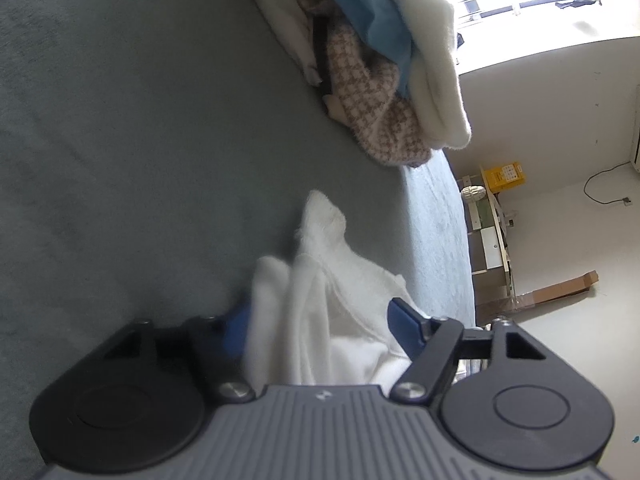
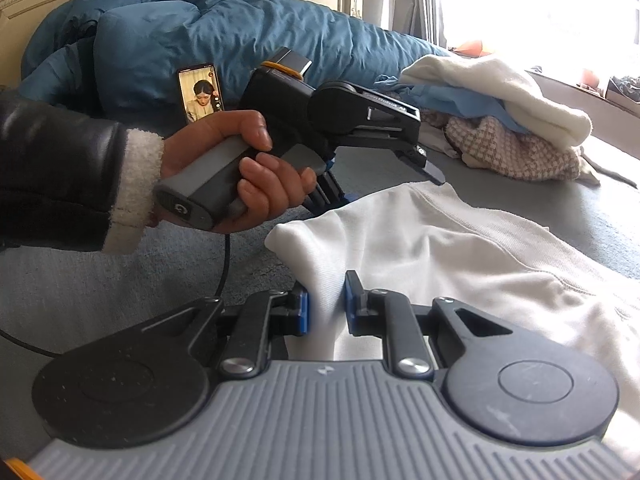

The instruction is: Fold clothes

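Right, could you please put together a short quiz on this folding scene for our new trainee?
1. True or false: the white garment lies on a wooden table.
2. What tops the pile of clothes? A) a cream sweater B) a red towel C) black jeans
3. Fill in: the fingers of the right tool pinch a fold of the ____.
Key: 1 false, it lies on the grey bed sheet. 2 A. 3 white garment.

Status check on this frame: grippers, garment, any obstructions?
Right gripper shut on white garment fold. Left gripper open around the same garment's edge. Garment bunched on grey bed. Clothes pile lies apart, not in the way.
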Action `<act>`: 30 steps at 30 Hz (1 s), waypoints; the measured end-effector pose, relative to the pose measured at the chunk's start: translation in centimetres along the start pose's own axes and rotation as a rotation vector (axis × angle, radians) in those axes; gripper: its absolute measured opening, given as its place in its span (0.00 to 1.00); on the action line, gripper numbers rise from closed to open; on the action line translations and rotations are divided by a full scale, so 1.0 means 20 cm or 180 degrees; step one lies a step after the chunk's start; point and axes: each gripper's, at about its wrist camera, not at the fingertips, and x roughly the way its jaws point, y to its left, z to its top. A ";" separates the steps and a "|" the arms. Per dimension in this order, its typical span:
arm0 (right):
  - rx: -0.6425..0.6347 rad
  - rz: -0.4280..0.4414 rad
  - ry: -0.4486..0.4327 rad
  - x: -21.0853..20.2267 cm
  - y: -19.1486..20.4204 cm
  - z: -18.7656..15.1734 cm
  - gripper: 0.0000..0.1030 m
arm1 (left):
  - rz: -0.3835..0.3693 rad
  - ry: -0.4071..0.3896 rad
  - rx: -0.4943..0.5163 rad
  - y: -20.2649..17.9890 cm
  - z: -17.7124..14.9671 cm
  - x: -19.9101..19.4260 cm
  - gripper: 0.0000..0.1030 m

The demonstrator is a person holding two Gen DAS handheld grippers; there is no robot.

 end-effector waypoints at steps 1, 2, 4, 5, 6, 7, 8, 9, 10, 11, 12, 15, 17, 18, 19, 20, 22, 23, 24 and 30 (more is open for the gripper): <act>-0.0006 0.0001 0.0001 0.00 0.00 0.00 0.15 | -0.0005 0.0021 -0.0016 0.00 0.00 0.00 0.69; -0.0009 0.0003 0.0001 0.00 0.00 0.00 0.15 | -0.0006 0.0040 -0.0021 0.01 0.00 -0.01 0.69; -0.0007 0.0013 0.0010 0.00 0.01 0.00 0.15 | 0.0026 0.0045 0.0019 0.00 -0.01 0.00 0.69; -0.0007 0.0019 0.0015 0.00 0.01 0.00 0.15 | 0.0056 0.0042 0.0046 -0.01 -0.01 0.01 0.70; -0.0006 0.0025 0.0021 0.00 0.01 0.00 0.15 | 0.0076 0.0037 0.0063 -0.02 -0.01 0.02 0.69; -0.0006 0.0029 0.0027 0.01 0.01 0.00 0.15 | 0.0089 0.0030 0.0073 -0.03 -0.02 0.03 0.68; -0.0006 0.0027 0.0030 0.01 0.01 0.00 0.15 | 0.0098 0.0026 0.0084 -0.03 -0.02 0.04 0.68; -0.0005 0.0025 0.0031 0.01 0.01 0.00 0.15 | 0.0106 0.0025 0.0096 -0.04 -0.02 0.04 0.67; -0.0003 0.0022 0.0031 0.01 0.01 0.00 0.15 | 0.0121 0.0022 0.0085 -0.04 -0.02 0.05 0.64; -0.0001 0.0019 0.0031 0.01 0.02 0.00 0.15 | 0.0143 0.0019 0.0058 -0.04 -0.01 0.05 0.56; 0.0000 0.0017 0.0031 0.01 0.02 0.00 0.15 | 0.0164 0.0016 0.0031 -0.03 -0.01 0.06 0.44; 0.0005 0.0009 0.0032 0.00 0.02 0.00 0.15 | 0.0185 0.0034 -0.0032 -0.03 -0.01 0.06 0.20; 0.0016 0.0002 0.0030 0.01 0.02 0.00 0.15 | 0.0195 0.0050 -0.0072 -0.03 -0.01 0.07 0.20; 0.0024 0.0001 0.0030 0.01 0.02 -0.01 0.15 | 0.0199 0.0058 -0.0093 -0.02 -0.01 0.07 0.19; 0.0030 -0.0001 0.0029 0.01 0.02 -0.01 0.15 | 0.0204 0.0065 -0.0113 -0.02 -0.01 0.07 0.19; 0.0032 -0.0002 0.0027 0.00 0.02 -0.01 0.15 | 0.0209 0.0073 -0.0133 -0.02 -0.01 0.07 0.18; 0.0040 -0.0004 0.0022 0.00 0.01 -0.01 0.15 | 0.0218 0.0089 -0.0173 -0.02 -0.01 0.08 0.17; 0.0045 -0.0004 0.0019 0.00 0.01 -0.01 0.15 | 0.0223 0.0096 -0.0193 -0.02 -0.01 0.08 0.16; 0.0053 -0.0003 0.0017 0.00 0.01 -0.01 0.15 | 0.0227 0.0104 -0.0213 -0.02 0.00 0.08 0.20; 0.0116 0.0007 0.0019 0.01 0.00 -0.02 0.15 | 0.0230 0.0110 -0.0252 -0.03 0.00 0.10 0.26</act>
